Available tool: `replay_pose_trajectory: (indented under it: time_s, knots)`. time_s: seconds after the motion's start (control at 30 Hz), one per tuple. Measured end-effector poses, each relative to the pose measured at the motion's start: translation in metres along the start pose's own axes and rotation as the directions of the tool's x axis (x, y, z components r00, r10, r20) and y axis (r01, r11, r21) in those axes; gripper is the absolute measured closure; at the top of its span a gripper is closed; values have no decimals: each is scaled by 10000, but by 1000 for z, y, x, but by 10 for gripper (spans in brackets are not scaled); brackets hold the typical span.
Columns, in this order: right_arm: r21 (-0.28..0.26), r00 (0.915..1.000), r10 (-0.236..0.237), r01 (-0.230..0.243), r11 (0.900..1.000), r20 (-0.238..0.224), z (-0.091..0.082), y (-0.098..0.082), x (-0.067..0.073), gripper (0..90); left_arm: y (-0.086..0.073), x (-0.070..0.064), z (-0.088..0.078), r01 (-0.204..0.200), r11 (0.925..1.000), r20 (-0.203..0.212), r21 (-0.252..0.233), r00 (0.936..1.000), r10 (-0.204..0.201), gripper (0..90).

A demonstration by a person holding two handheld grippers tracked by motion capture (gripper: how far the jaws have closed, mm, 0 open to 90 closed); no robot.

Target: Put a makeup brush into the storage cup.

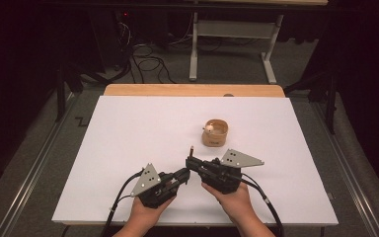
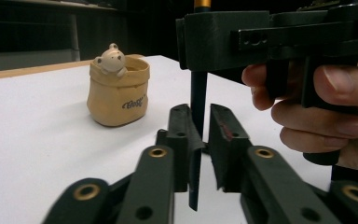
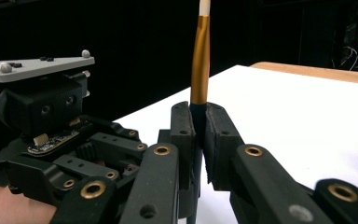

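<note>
My grippers are black all over, the left gripper point(image 2: 199, 140) with brass-coloured rivets and a reddish smear on one pad, the right gripper point(image 3: 199, 135) the same (each topped by a grey plate). The stick point(image 3: 200, 70) runs black below, gold above, with a white tip. The little pot point(image 2: 118, 91) is tan, lettered dark, a cream bear on its rim. The table point(image 1: 128, 148) is white, edged in pale wood.

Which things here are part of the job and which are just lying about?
In the job:
- pen, upright
- right gripper, shut on the pen
- left gripper, jaws around the pen's lower end
- small tan pot

Lying about:
- metal stand beyond the table
- cables on the floor
</note>
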State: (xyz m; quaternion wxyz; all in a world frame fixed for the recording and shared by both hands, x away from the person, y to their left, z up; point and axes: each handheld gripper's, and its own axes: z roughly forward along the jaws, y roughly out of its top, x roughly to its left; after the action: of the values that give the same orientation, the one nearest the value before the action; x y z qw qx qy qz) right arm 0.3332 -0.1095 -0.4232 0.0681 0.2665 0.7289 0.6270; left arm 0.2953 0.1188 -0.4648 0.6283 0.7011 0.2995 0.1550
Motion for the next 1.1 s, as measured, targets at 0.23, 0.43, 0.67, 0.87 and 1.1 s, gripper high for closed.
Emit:
replay_pose_trajectory:
  time_s: [0.23,0.43,0.67,0.87,1.1]
  knots:
    - [15,9995,-212,212,9998,213,-1,0,-1,844,1,2,-1,5,10000,-30,40,10000,-5,690]
    - [10,9981,-338,338,9994,514,-4,0,-4,843,3,4,-3,-121,9999,-235,63,9997,122,653]
    - [-96,9941,-537,549,9984,946,-13,2,-12,842,4,12,-7,-59,9998,-590,215,9982,71,562]
    - [-221,9870,-665,705,9973,1462,-23,5,-20,843,6,21,-12,-179,9991,-987,395,9949,217,498]
    - [-260,9757,-880,951,9951,2009,-33,7,-30,842,6,33,-13,-375,9944,-1467,988,9878,518,418]
